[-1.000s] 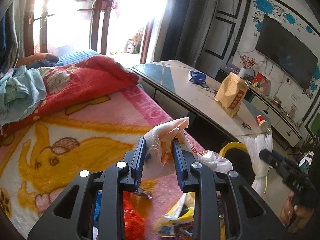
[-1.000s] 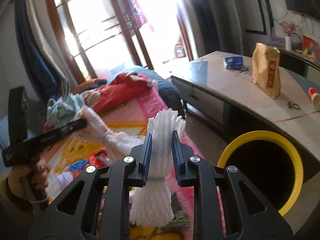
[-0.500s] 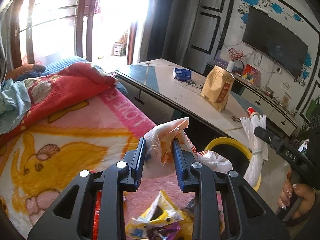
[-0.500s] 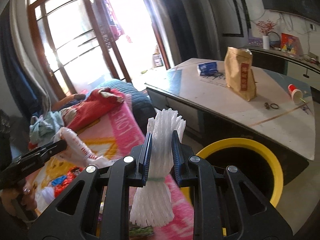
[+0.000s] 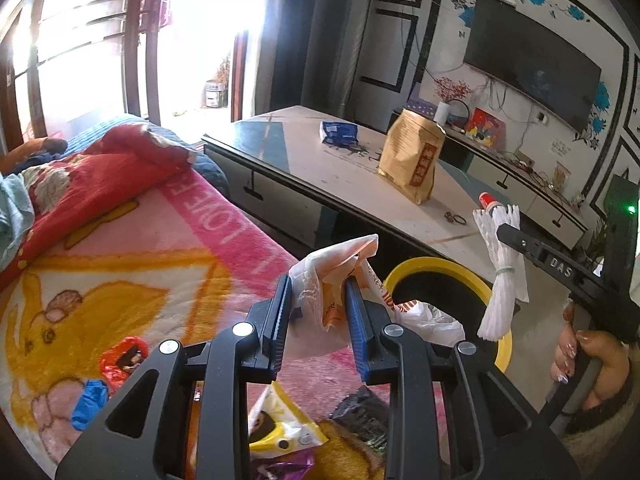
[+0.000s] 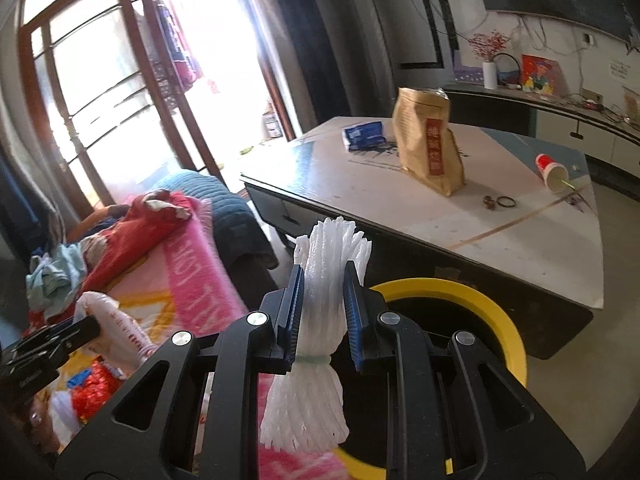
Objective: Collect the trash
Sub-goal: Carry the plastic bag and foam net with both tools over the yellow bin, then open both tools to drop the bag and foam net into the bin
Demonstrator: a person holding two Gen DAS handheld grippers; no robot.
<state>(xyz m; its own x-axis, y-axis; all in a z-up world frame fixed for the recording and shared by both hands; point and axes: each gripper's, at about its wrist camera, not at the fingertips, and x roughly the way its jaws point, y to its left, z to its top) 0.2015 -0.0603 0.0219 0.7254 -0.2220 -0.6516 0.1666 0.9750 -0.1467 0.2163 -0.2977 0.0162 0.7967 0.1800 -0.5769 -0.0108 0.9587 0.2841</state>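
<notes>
My left gripper (image 5: 318,320) is shut on a crumpled white and orange plastic bag (image 5: 332,280), held above the bed edge just left of the yellow-rimmed trash bin (image 5: 440,272). My right gripper (image 6: 322,312) is shut on a bundle of white foam netting (image 6: 316,360) tied with a green band, held over the near rim of the bin (image 6: 460,292). The right gripper with the foam netting (image 5: 500,280) also shows in the left wrist view above the bin. Several wrappers (image 5: 280,428) lie on the pink blanket (image 5: 160,248).
A low table (image 5: 352,172) behind the bin carries a brown paper bag (image 5: 412,156), a blue packet (image 5: 338,132) and a tipped red paper cup (image 6: 554,166). Red bedding (image 5: 100,168) lies on the bed. A TV (image 5: 532,64) hangs on the wall.
Both grippers have moved right toward the bin, each still holding its load. The right gripper's foam netting now hangs over the bin rim; the left gripper's bag is closer to the bin.
</notes>
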